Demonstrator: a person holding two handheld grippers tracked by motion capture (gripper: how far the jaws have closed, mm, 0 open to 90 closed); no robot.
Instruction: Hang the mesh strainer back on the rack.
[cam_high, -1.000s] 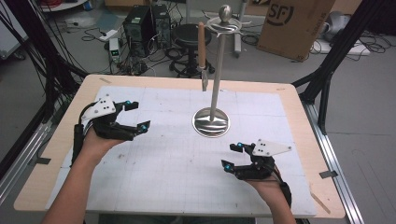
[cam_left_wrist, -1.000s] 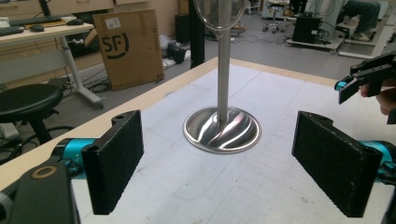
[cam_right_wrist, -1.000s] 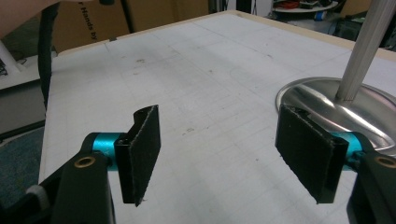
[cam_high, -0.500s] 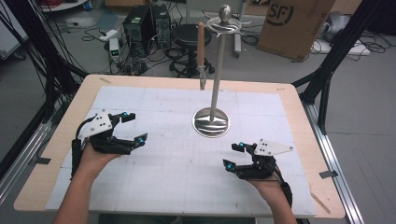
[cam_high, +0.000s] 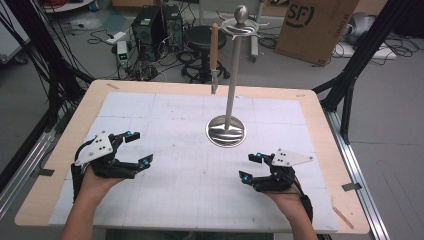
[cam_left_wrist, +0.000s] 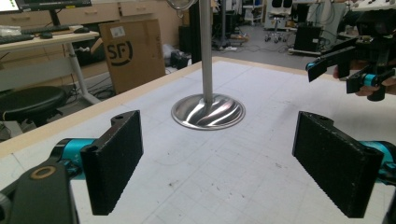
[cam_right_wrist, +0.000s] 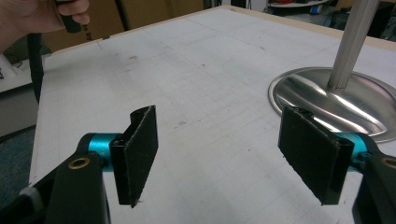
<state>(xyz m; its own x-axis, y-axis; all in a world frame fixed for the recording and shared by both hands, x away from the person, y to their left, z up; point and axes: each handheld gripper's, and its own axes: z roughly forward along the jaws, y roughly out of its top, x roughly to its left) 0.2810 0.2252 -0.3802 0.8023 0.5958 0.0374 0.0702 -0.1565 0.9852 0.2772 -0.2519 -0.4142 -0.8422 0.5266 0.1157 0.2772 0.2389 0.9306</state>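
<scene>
Lab floor behind: cables, PC towers, a black stool, a brown SF cardboard box (cam_high: 314, 27). Work surface is a white gridded mat on a pale wooden table (cam_high: 320, 107).

Task thing: polished steel utensil stand with round mirror base (cam_high: 226, 131), thin post and ball finial. It stands ahead of both sets of fingers, between them and nearer the right pair. A wooden-handled utensil (cam_high: 214, 57) hangs from the stand's top hook on its left side, blade end down, clear of the mat.

Left gripper (cam_high: 136, 148): jaws spread wide, holding nothing. Its own view shows both black pads (cam_left_wrist: 114, 163) apart with bare mat between and the stand base (cam_left_wrist: 208, 111) straight ahead, well beyond the tips. Hand low on the mat, forearm in from the near edge, gripper angled right toward the stand.

Right gripper (cam_high: 251, 166): jaws also wide, empty. In its view the base (cam_right_wrist: 343, 100) sits just past the right pad (cam_right_wrist: 314, 154), post rising out of frame. Hand low near the front edge, pointing left and slightly forward.

Step, as I read it: pre-approach; both grippers staged, nothing grasped. Likely target is the hanging utensil. Next move calls for lifting one gripper from mat height up to the handle, squaring the pads on either side, closing, then lifting it off the hook. The other could steady the post or base so the stand doesn't tip.
</scene>
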